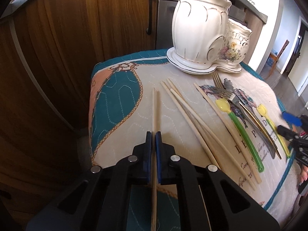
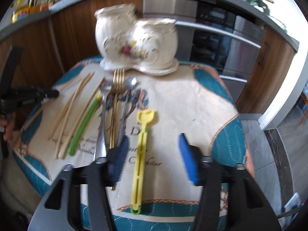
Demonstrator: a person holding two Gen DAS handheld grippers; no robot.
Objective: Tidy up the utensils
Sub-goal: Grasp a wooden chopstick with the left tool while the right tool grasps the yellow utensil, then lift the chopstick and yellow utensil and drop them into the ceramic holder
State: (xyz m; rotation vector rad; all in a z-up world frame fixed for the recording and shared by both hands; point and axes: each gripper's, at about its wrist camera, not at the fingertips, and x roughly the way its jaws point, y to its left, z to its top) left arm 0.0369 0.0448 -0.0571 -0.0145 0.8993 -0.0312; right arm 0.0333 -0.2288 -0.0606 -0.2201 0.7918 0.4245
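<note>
- 2 hand-held grippers work over a quilted cloth [image 1: 134, 104]: the left gripper [image 1: 153, 134] is clamped on 1 wooden chopstick [image 1: 153, 105], likely for lifting it to the ceramic holder [image 1: 200, 30] at the far edge
- Right gripper [image 2: 152, 140] stands wide, straddling the yellow plastic utensil [image 2: 141, 144], holding nothing
- Loose chopsticks [image 1: 184, 111], a green-handled utensil [image 1: 242, 130] and metal cutlery [image 1: 250, 111] lie between
- Overlapping cutlery defies counting; the right view is blurred; the holder's inside is hidden

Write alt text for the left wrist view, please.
The left gripper has its jaws shut on one chopstick over a quilted cloth. To the right lie more chopsticks, forks, and plastic utensils before a white ceramic holder.
</note>
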